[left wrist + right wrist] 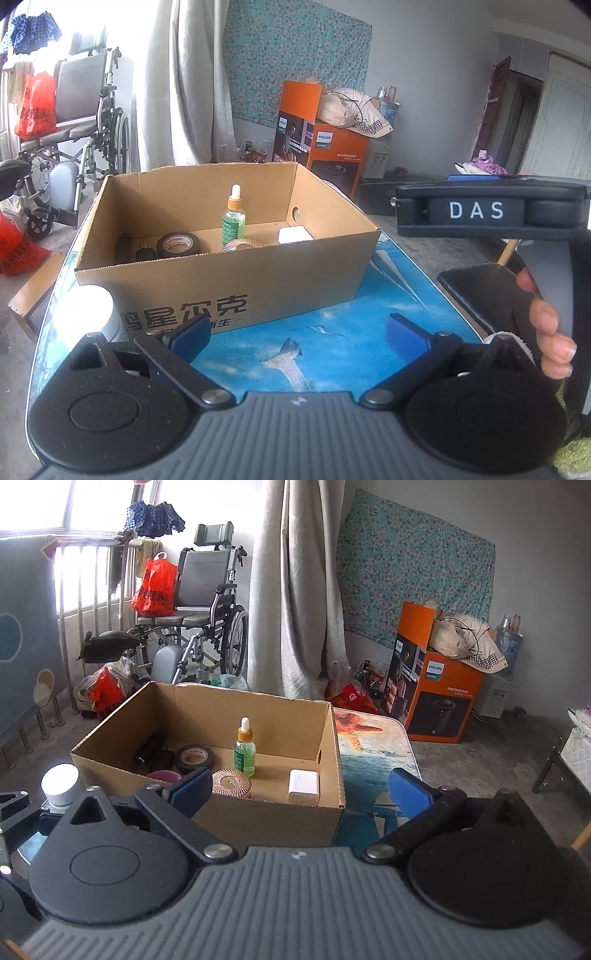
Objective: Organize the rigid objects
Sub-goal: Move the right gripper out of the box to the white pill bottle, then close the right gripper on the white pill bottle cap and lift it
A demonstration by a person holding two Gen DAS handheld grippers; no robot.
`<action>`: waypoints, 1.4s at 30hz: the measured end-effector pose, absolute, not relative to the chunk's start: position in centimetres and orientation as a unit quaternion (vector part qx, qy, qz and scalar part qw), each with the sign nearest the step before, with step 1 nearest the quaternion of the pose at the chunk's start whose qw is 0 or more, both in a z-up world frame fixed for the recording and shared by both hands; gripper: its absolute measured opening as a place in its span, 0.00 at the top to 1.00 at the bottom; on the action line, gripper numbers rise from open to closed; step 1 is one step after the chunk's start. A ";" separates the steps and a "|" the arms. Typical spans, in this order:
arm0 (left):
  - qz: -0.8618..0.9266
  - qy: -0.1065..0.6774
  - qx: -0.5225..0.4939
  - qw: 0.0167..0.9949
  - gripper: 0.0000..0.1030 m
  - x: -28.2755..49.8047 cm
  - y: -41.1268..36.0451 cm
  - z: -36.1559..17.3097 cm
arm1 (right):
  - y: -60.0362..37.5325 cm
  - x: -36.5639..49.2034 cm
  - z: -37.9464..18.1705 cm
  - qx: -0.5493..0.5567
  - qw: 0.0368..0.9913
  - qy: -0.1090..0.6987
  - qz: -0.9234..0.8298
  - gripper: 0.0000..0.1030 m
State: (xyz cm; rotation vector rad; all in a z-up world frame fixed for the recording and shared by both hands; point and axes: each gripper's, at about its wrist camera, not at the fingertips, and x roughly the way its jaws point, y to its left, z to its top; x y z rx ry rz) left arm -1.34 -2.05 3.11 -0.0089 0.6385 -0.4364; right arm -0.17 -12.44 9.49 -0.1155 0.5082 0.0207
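An open cardboard box point(236, 284) point(273, 819) stands on the blue sea-print table point(343, 339). Inside stand a green dropper bottle point(233, 218) point(244, 751), a black tape roll point(178, 244) point(194, 757), a copper ribbed lid point(231, 783), a white adapter point(303, 786) point(294, 234) and dark small items point(151, 755). A white round jar point(88, 314) point(61, 783) sits outside the box at its left. My left gripper point(297, 338) is open and empty in front of the box. My right gripper point(301, 794) is open and empty, above the box's near wall.
A wheelchair point(199, 627) with a red bag point(155, 587) stands by the window. An orange Philips carton point(432, 686) stands at the back right. The right gripper's body point(491, 214) shows at the right in the left wrist view. A dark stool point(480, 291) is beside the table.
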 end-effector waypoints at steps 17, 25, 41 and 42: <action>-0.097 0.236 0.030 0.966 0.02 -3.5 2.8 4.1 | -11.1 1.5 8.9 0.083 0.939 0.264 0.203 0.01; -0.037 0.260 0.028 0.964 0.03 -0.1 4.8 1.5 | -6.4 5.2 7.1 0.109 0.894 0.314 0.300 0.01; -0.034 0.289 -0.012 0.957 0.47 2.2 7.2 -1.6 | -0.8 10.3 1.5 0.181 0.830 0.408 0.334 0.42; -0.032 0.287 -0.013 0.957 0.47 2.2 7.2 -1.5 | -0.8 10.6 1.1 0.187 0.826 0.413 0.334 0.46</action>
